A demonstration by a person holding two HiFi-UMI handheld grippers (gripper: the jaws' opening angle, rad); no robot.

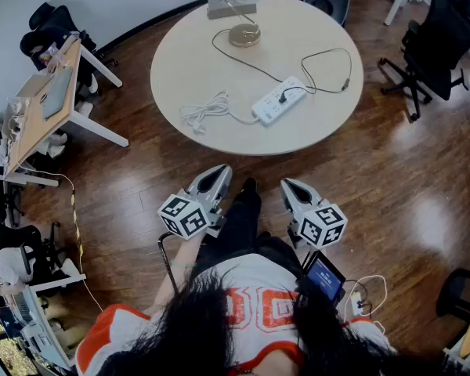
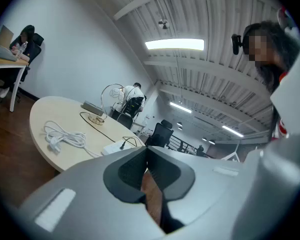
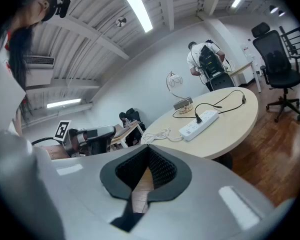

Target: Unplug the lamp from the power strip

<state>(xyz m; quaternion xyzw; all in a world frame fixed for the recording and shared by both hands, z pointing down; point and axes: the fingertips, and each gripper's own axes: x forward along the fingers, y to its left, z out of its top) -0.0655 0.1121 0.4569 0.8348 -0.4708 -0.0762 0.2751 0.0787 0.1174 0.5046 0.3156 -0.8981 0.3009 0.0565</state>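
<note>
A white power strip (image 1: 280,101) lies on the round cream table (image 1: 321,124), with a black plug (image 1: 283,97) in it. The plug's black cable runs to a lamp with a brass base (image 1: 244,35) and a white globe at the table's far edge. The strip's white cord (image 1: 205,112) is coiled to its left. In the right gripper view the power strip (image 3: 200,123) and lamp (image 3: 175,84) show far ahead. My left gripper (image 1: 217,175) and right gripper (image 1: 290,185) hang close to my body, short of the table, both shut and empty.
A second black cable (image 1: 333,69) loops on the table's right side. A grey box (image 1: 231,8) sits by the lamp. Black office chairs (image 1: 435,37) stand to the right, a wooden desk (image 1: 43,104) to the left. A person (image 3: 207,64) stands beyond the table.
</note>
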